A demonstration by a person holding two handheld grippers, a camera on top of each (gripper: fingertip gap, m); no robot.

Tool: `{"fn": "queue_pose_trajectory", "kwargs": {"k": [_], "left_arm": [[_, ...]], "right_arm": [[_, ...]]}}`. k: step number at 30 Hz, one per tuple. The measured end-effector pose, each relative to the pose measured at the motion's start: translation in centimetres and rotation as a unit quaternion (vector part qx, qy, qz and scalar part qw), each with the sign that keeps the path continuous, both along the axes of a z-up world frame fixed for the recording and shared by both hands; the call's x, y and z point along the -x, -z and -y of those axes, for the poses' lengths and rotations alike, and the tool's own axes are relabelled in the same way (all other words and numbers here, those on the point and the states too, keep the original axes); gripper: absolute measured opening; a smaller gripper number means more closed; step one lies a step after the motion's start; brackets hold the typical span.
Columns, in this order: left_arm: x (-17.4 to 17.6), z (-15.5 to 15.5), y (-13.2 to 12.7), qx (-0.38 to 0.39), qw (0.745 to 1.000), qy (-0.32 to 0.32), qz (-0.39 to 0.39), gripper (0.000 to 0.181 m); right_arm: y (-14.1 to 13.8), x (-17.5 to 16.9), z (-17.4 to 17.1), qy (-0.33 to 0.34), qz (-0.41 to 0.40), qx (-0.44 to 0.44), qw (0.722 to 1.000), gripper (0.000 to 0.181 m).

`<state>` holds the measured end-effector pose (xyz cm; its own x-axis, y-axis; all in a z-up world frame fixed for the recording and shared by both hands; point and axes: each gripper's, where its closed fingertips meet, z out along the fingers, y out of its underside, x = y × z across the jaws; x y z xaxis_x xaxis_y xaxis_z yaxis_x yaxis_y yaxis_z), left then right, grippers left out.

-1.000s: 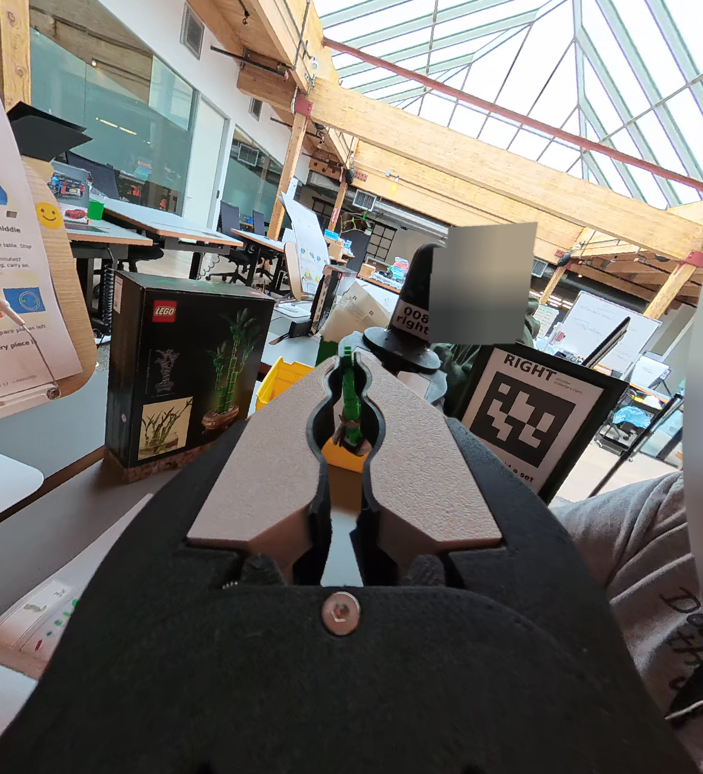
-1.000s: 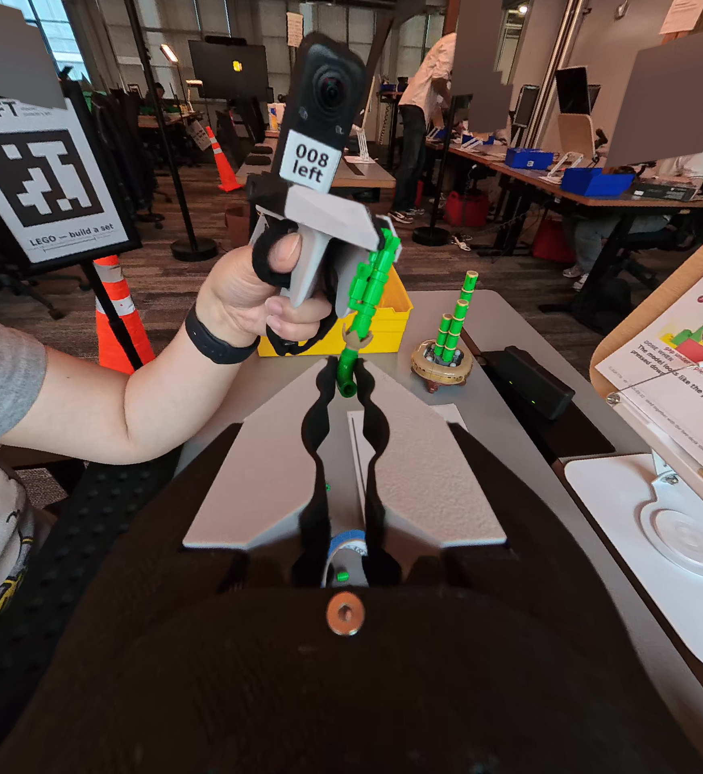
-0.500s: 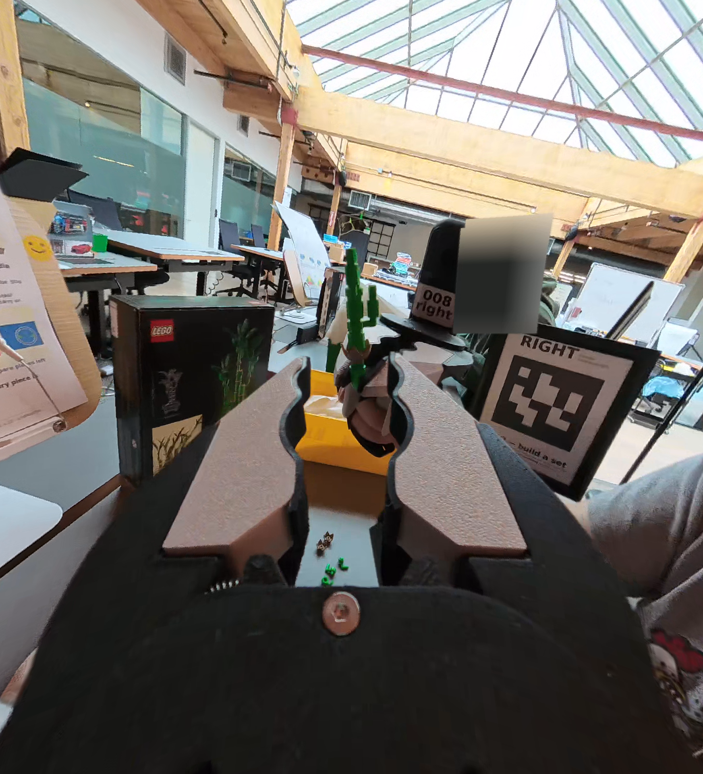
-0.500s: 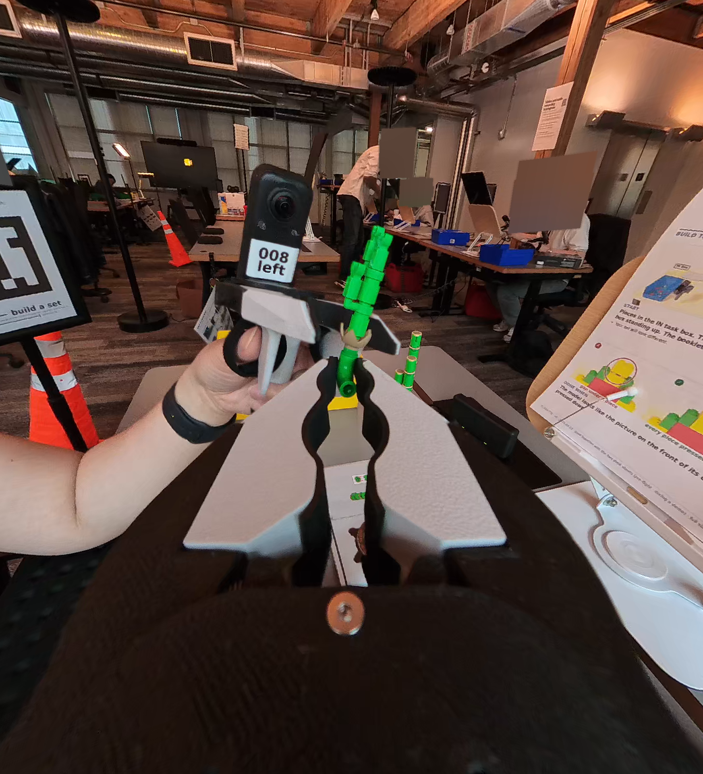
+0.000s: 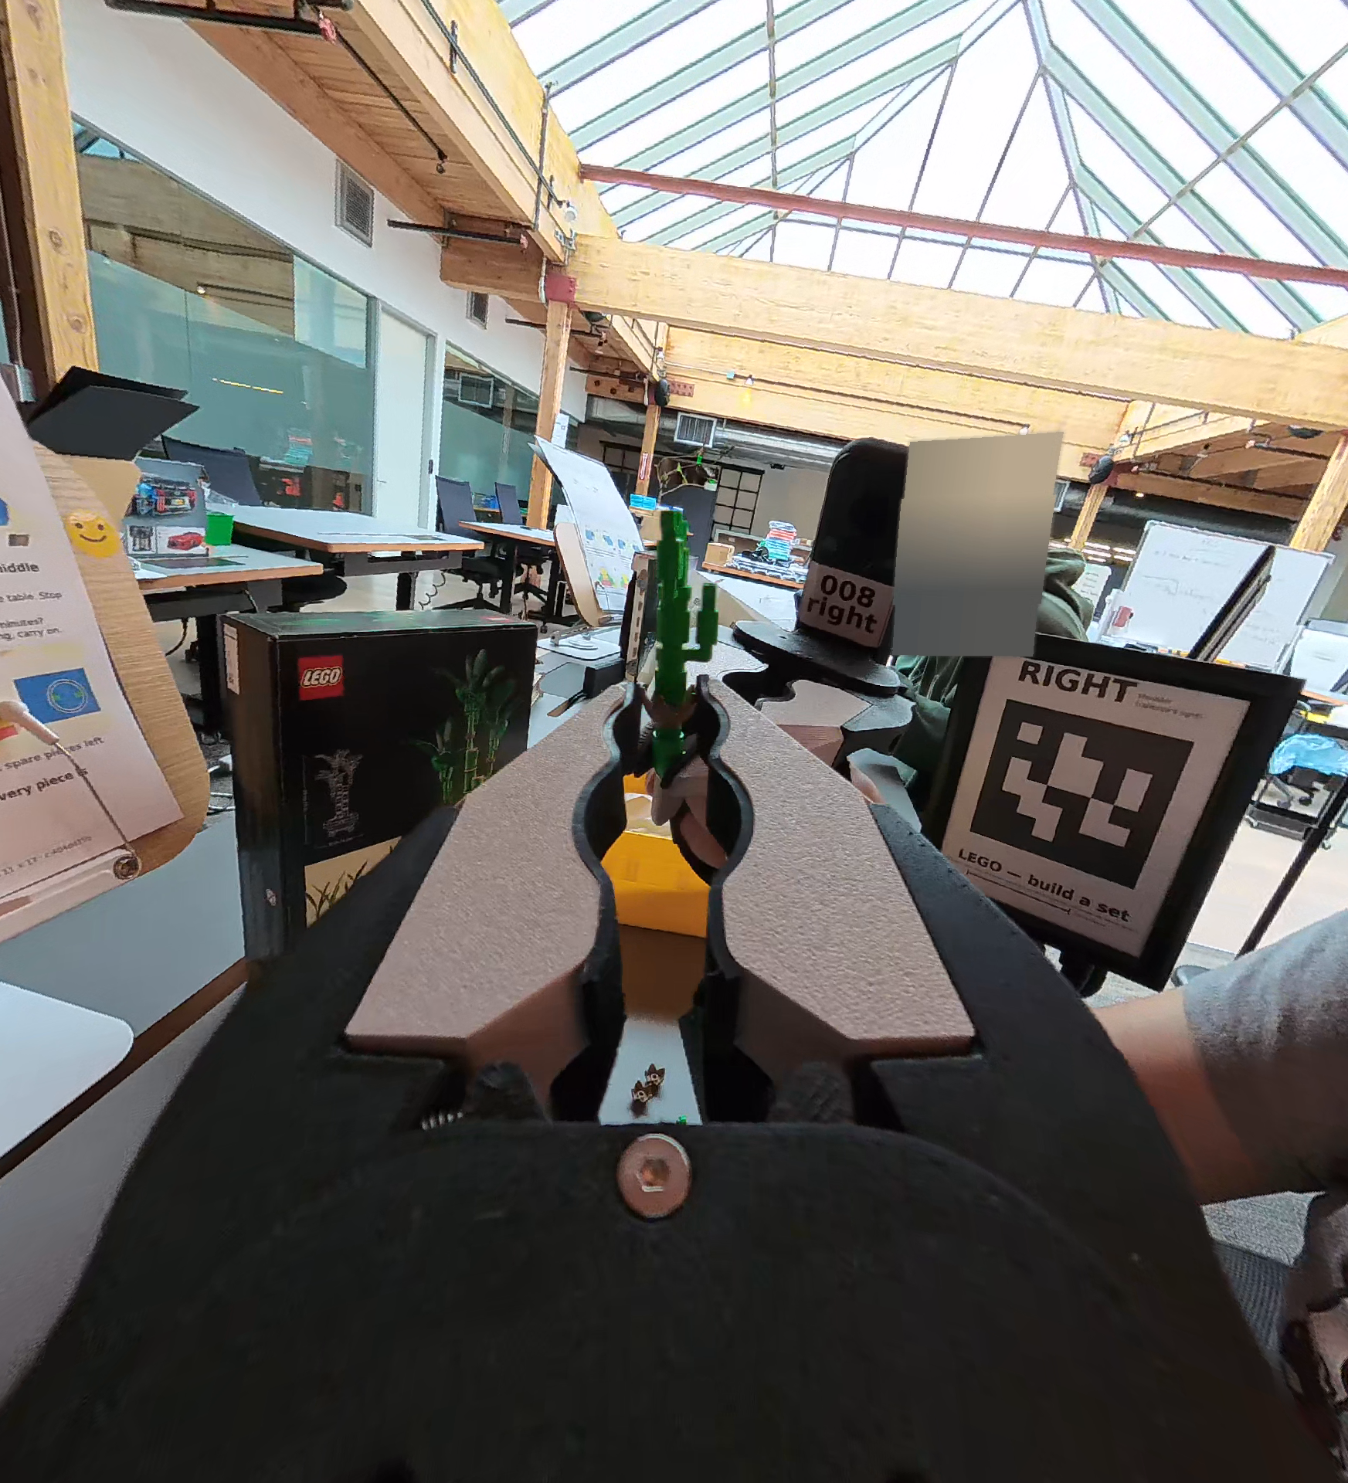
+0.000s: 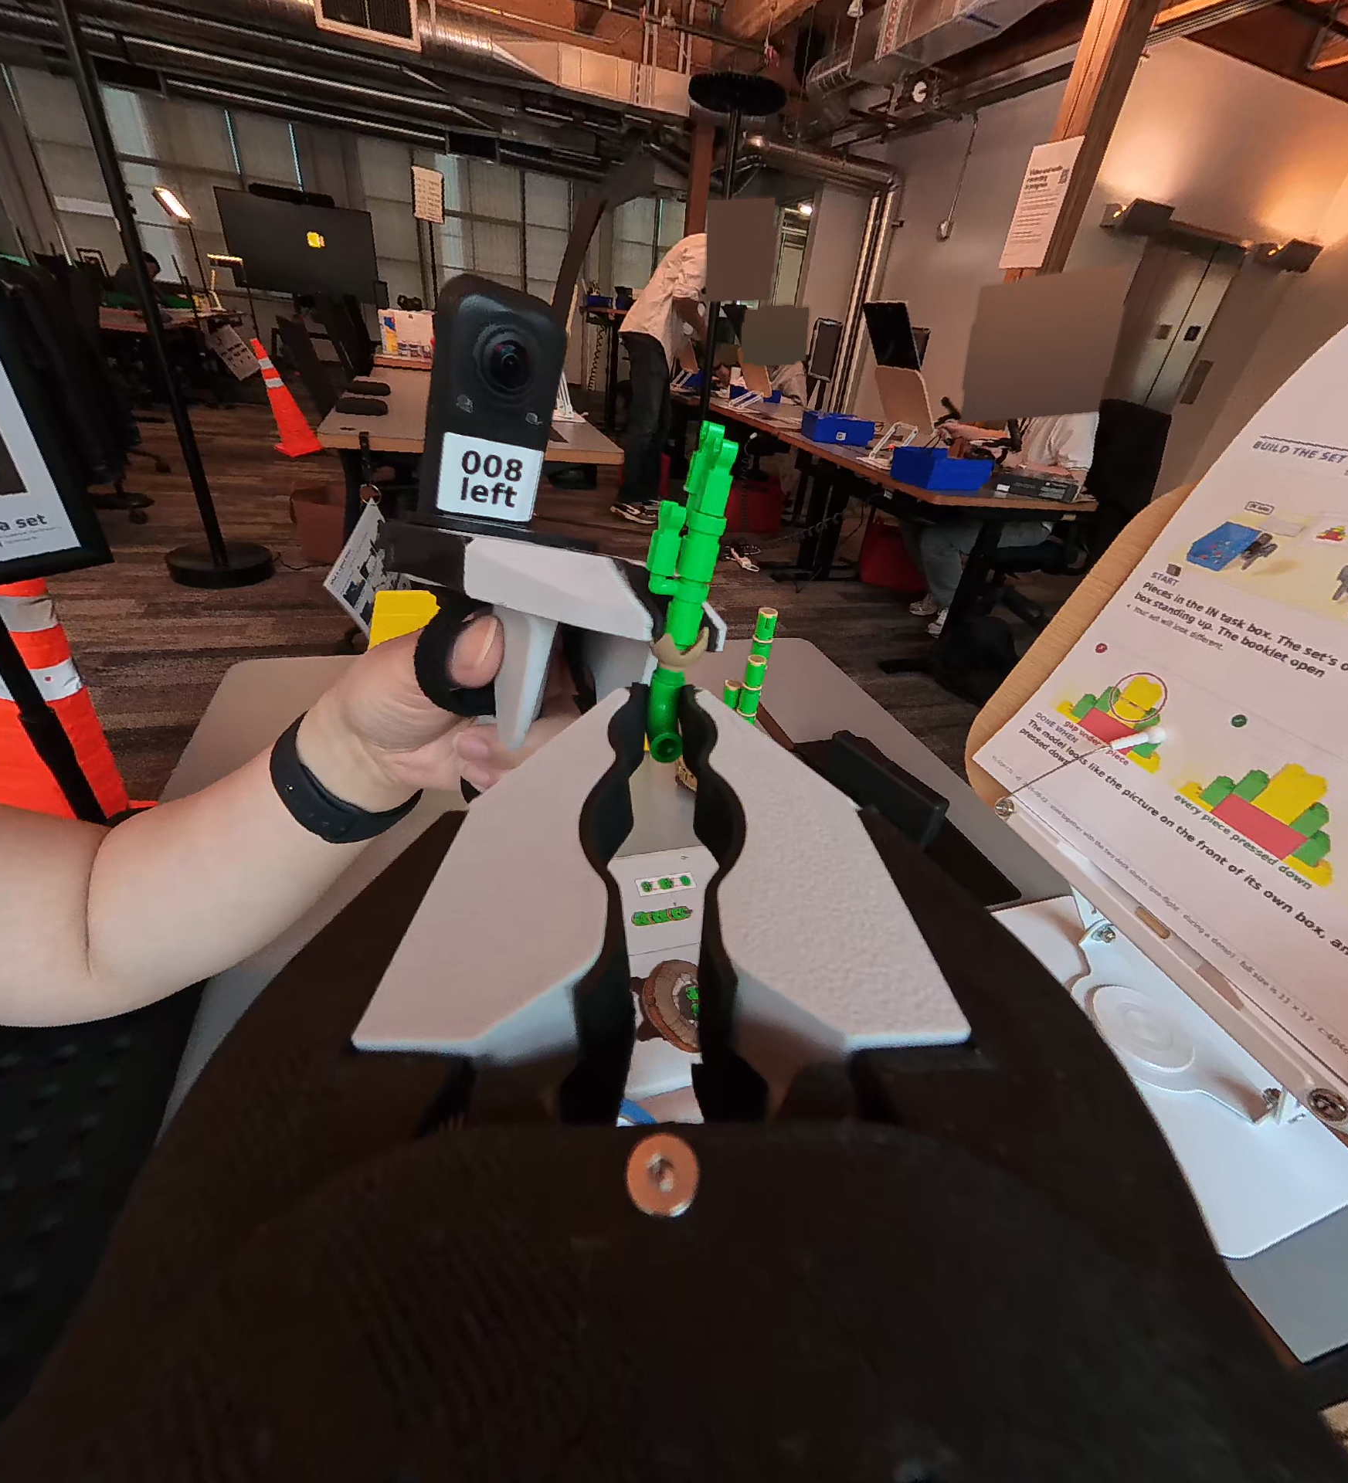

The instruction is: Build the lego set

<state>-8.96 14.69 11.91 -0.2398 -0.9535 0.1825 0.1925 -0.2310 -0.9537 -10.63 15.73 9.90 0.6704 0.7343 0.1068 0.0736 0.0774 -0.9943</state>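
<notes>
Presently the grey desk (image 6: 855, 666) carries the work area, with a white instruction stand (image 6: 1248, 770) at its right edge in the right wrist view and a black set box (image 5: 381, 754) standing upright on the far side in the left wrist view. A yellow parts bin (image 5: 654, 883) sits on the desk beyond the left tongs, just beside the box. An open instruction booklet (image 6: 662, 907) lies flat on the desk beneath the right tongs. A partly built model (image 6: 751, 666) of short green and tan stalks stands on the desk behind the tongs. The left tongs (image 5: 666, 722) and the right tongs (image 6: 664, 714) meet tip to tip above the desk, facing each other. Both are clenched on one green bamboo stalk (image 6: 690, 562), which stands nearly upright in the air between them. The right tongs grip the stalk at its lowest green segment, with the open end of that segment showing just below their tips. The left tongs grip it just above, at the tan and brown collar (image 6: 678, 646). The upper stalk, with side shoots, rises free above both tools. A bare hand (image 6: 413, 722) with a black wristband holds the left tool. A few small brown and green pieces (image 5: 649, 1083) lie loose on the desk below the left tongs.
</notes>
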Motion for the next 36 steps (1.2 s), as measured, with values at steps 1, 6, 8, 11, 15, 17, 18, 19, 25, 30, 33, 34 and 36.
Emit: {"fn": "queue_pose_trajectory", "kwargs": {"k": [1,6,8,11,15,17,18,19,25,30,33,34,36], "left_arm": [[0.0,-0.1,0.1,0.001,1.000,0.001,0.000,0.011],[-0.1,-0.2,0.3,0.001,1.000,0.002,-0.002,0.011],[-0.2,-0.2,0.2,0.001,1.000,0.000,0.002,0.011],[-0.3,-0.4,0.3,0.001,1.000,-0.003,0.005,0.011],[-0.5,-0.4,0.4,-0.001,1.000,-0.005,0.005,0.011],[-0.5,-0.4,0.5,-0.005,1.000,-0.005,0.000,0.010],[-0.5,-0.5,0.5,-0.009,1.000,-0.009,-0.001,0.010],[-0.5,-0.6,0.5,-0.012,1.000,-0.013,0.000,0.010],[-0.4,-2.7,0.6,-0.006,0.998,-0.069,0.009,0.010],[-0.3,-5.5,1.6,-0.032,0.986,-0.165,-0.004,0.009],[-0.6,-7.0,2.6,-0.083,0.964,-0.251,-0.031,0.009],[-0.7,-7.4,2.9,-0.101,0.955,-0.277,-0.038,0.010],[-0.7,-8.2,3.4,-0.133,0.933,-0.331,-0.053,0.010]], "right_arm": [[0.1,0.0,-0.1,0.000,0.001,-0.001,1.000,0.005],[0.3,-0.1,-0.2,0.004,0.013,-0.010,1.000,0.005],[0.3,-0.2,-0.2,0.006,0.013,-0.010,1.000,0.005],[0.3,-0.4,-0.3,0.010,0.012,-0.009,1.000,0.005],[0.4,-0.5,-0.4,0.012,0.014,-0.009,1.000,0.005],[0.5,-0.5,-0.5,0.010,0.016,-0.009,1.000,0.005],[0.5,-0.5,-0.5,0.011,0.015,-0.011,1.000,0.005],[0.5,-0.5,-0.5,0.010,0.015,-0.012,1.000,0.006],[0.2,-1.2,-1.0,0.042,0.017,-0.030,0.999,0.030],[-0.7,-3.5,-1.6,0.130,0.036,-0.055,0.989,0.035],[-2.0,-4.7,-1.3,0.184,0.035,-0.082,0.979,0.035],[-2.4,-4.8,-1.0,0.191,0.034,-0.092,0.977,0.035],[-3.1,-4.9,-0.6,0.209,0.031,-0.109,0.971,0.034]]}}
